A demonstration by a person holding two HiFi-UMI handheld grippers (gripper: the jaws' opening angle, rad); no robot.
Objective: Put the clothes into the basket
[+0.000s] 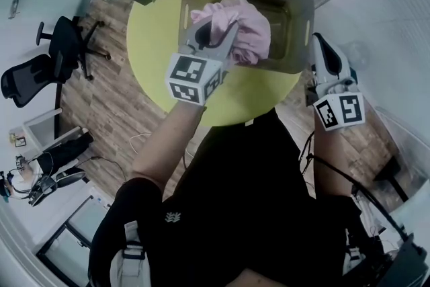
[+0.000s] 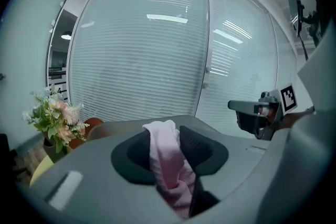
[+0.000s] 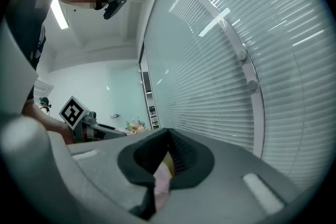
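1. The left gripper [image 2: 169, 131] has its jaws closed on a fold of the pink garment [image 2: 170, 165]. The cloth fills the gap between them and laps over the tips, and the grip looks light.
2. In the head view the left gripper [image 1: 211, 37] holds the pink garment [image 1: 245, 27] over the open mouth of the basket [image 1: 306, 17]. The basket stands on the round yellow-green surface [image 1: 161, 44].
3. To do the drop well, I would carry the bundle down inside the rim before parting the jaws. They should open wide, because the cloth draped over the tips may cling. The gripper should then lift straight out so nothing trails over the wall.
4. The right gripper [image 1: 320, 44] waits just beside the basket's right wall. Its own view shows the right gripper [image 3: 168, 136] with its jaw tips together. A pale pink sliver sits low in the gap, and I cannot tell what it is.
5. The garment is bunched, so the head view gives it no clear long axis. Most of it lies to the right of the jaws. In the left gripper view it runs as a strip along the line of the jaws, from the tips back toward the camera.
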